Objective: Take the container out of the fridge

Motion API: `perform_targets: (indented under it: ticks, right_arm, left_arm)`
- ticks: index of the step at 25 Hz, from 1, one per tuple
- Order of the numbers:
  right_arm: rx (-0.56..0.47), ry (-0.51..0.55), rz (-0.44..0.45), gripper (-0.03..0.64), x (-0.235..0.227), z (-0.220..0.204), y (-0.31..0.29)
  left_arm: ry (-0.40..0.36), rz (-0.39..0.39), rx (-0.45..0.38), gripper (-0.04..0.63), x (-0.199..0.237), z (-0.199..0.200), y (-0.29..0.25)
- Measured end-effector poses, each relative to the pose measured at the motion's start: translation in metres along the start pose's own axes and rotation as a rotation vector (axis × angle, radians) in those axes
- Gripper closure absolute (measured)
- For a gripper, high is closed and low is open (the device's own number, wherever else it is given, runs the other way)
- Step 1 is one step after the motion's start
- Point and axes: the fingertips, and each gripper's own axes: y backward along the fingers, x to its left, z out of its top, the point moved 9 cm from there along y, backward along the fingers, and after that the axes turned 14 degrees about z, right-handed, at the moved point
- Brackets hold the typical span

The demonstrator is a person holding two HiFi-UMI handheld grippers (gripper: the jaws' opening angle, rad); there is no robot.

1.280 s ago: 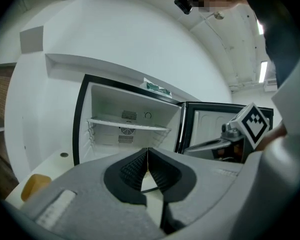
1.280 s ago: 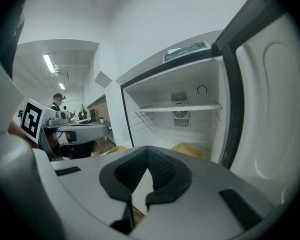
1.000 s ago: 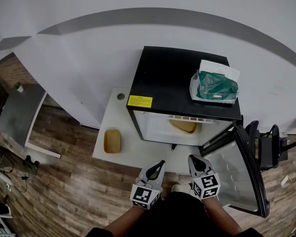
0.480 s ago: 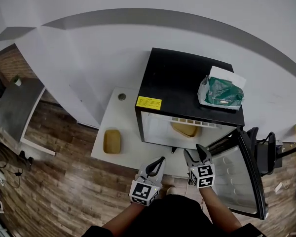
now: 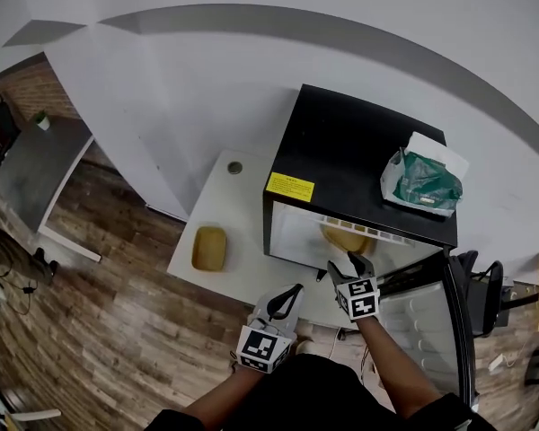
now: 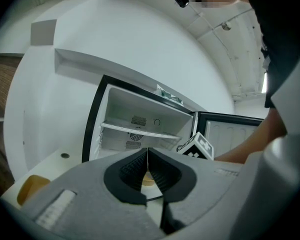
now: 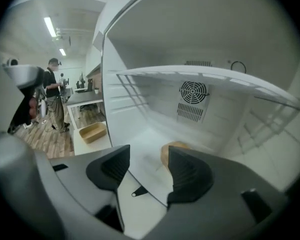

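Observation:
A black mini fridge (image 5: pixel 359 151) stands on a white table (image 5: pixel 242 268) with its door (image 5: pixel 427 330) swung open to the right. On the fridge floor sits a tan container (image 5: pixel 346 238), seen in the right gripper view (image 7: pixel 166 151) just past the jaws. My right gripper (image 5: pixel 350 263) is at the fridge opening, short of the container; its jaws are opening and nothing is between them (image 7: pixel 149 171). My left gripper (image 5: pixel 287 296) hangs back by the table's front edge, shut and empty (image 6: pixel 147 176).
A second tan container (image 5: pixel 208 248) lies on the table left of the fridge. A green bag (image 5: pixel 422 184) rests on the fridge top. A wire shelf (image 7: pixel 200 74) spans the fridge above the container. A person (image 7: pixel 52 94) stands far off to the left.
My right gripper has moved forward from near my body to the fridge opening, and its jaws have gone from shut to apart. The left gripper has stayed about where it was.

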Motion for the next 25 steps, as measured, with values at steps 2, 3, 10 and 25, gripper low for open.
perform_targets:
  ticks: [2,3,10,25]
  right_arm:
    - [0.043,0.023,-0.025,0.394,-0.013,-0.003,-0.015]
    - [0.068,0.032,-0.034,0.394,-0.020,-0.007,-0.022]
    - [0.191,0.068,-0.023,0.394,-0.055,-0.028,-0.065]
    - [0.410,0.180,0.049,0.394,-0.087,-0.060,-0.113]
  left_arm:
    - [0.008,0.015,-0.004,0.578,0.000,0.000,-0.001]
    - [0.013,0.025,-0.004,0.578,0.000,-0.001,-0.001]
    - [0.029,0.082,-0.001,0.578,0.002,-0.003,-0.004]
    - [0.011,0.147,0.017,0.578,0.001,-0.001,0.000]
